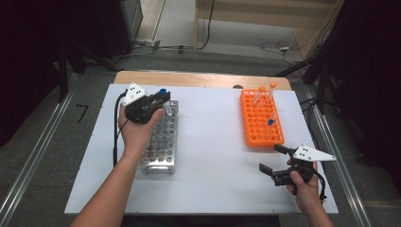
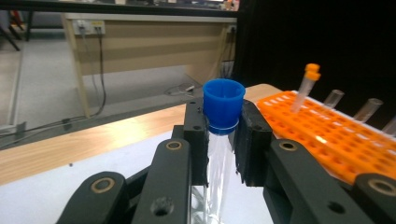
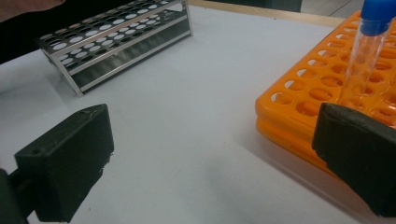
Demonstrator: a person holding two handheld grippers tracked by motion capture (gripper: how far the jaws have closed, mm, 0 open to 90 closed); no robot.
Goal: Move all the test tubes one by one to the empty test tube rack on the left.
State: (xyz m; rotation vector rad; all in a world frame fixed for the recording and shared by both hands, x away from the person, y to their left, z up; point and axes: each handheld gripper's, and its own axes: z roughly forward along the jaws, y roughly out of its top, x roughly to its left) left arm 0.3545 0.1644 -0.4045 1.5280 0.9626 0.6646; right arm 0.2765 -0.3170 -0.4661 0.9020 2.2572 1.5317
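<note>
My left gripper point(image 1: 163, 101) is shut on a clear test tube with a blue cap point(image 2: 223, 103), held upright over the far end of the metal rack point(image 1: 162, 142); the tube's lower end point(image 1: 168, 109) reaches the rack's top holes. In the left gripper view the jaws pinch the tube just under its cap. An orange rack point(image 1: 260, 119) at the right holds two orange-capped tubes point(image 1: 266, 89) and a blue-capped tube point(image 1: 271, 122). My right gripper point(image 1: 273, 157) stands open on the mat just in front of the orange rack point(image 3: 322, 88), nothing between its jaws.
A white mat point(image 1: 213, 142) covers the wooden table, with bare room between the two racks. The metal rack point(image 3: 116, 39) lies to the left in the right gripper view. Cables and a desk stand on the floor beyond the table's far edge.
</note>
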